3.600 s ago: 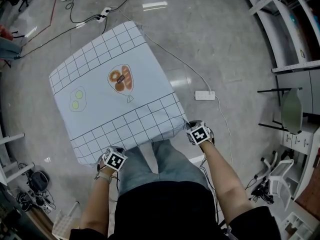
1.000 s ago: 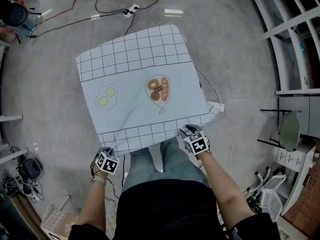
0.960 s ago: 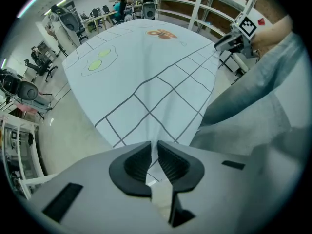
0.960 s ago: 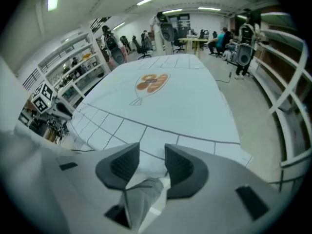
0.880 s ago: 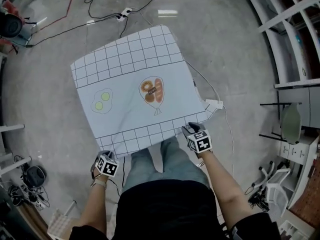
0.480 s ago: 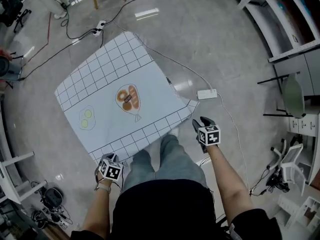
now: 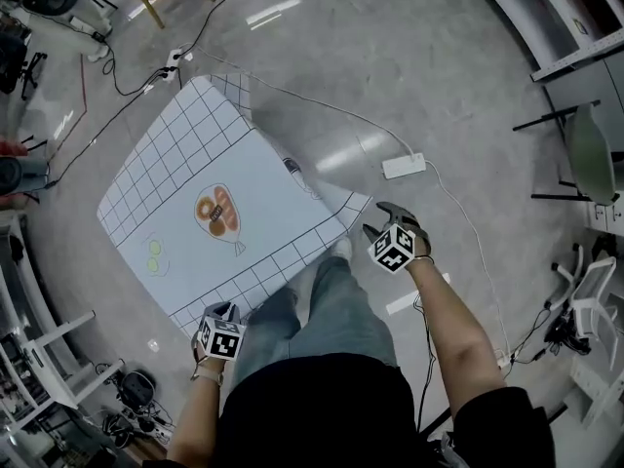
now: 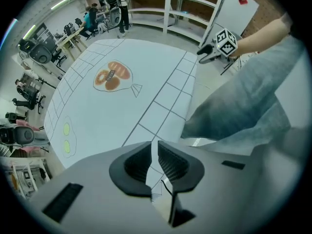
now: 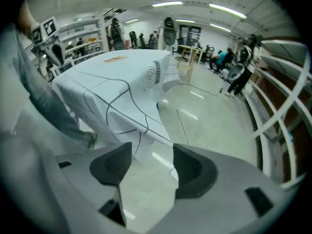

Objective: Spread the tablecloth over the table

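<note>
The tablecloth (image 7: 195, 178) lay over the table, centre left. The left gripper (image 8: 153, 162) pinched its lower corner. The right gripper (image 9: 152, 167), jaws just spread and empty, hung just right of the cloth's right corner.

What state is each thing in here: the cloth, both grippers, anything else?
tablecloth: spread flat, one near corner pinched.
left gripper: shut on the tablecloth's edge.
right gripper: open, jaws have just been opening, nothing between them.
power strip: lying flat, cord attached.
</note>
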Action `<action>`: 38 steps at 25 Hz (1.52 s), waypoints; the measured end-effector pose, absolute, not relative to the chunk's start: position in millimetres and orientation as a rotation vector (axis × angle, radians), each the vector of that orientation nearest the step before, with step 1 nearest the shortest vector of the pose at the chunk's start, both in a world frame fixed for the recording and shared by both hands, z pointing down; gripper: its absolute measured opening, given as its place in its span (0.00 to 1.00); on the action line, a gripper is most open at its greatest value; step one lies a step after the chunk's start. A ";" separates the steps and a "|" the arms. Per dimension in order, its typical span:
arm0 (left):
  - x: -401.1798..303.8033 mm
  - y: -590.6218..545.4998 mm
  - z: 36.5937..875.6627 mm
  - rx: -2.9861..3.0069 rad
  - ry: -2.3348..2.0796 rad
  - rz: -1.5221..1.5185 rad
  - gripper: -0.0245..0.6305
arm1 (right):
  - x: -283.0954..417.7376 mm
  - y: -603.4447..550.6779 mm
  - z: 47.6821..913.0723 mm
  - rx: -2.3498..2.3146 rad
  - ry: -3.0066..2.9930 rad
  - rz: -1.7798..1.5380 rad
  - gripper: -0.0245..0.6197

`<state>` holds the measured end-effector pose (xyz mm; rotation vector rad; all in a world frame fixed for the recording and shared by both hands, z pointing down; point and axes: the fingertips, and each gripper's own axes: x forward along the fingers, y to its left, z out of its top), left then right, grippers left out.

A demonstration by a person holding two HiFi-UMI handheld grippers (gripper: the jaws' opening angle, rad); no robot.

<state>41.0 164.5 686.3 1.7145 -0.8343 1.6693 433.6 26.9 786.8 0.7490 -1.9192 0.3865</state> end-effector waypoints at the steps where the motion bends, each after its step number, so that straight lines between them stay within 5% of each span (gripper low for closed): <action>1: 49.0 160.9 685.8 1.713 -0.830 1.674 0.10 | 431.8 23.0 790.7 0.694 -1.926 0.325 0.43; 6: 79.7 145.1 683.9 1.729 -0.796 1.710 0.10 | 409.7 12.5 814.7 0.421 -1.940 0.061 0.39; 8: 86.7 140.3 684.0 1.732 -0.787 1.722 0.10 | 405.5 3.5 820.3 0.398 -1.942 -0.005 0.19; 11: 91.6 136.1 684.5 1.726 -0.785 1.738 0.10 | 405.7 -6.6 823.8 0.394 -1.969 0.033 0.06; 35: 94.0 157.8 683.4 1.635 -0.834 1.754 0.10 | 540.9 -30.1 844.3 0.659 -1.735 0.408 0.06; 38: 109.3 158.8 691.0 1.613 -0.864 1.727 0.10 | 557.6 -38.8 849.0 0.714 -1.747 0.552 0.13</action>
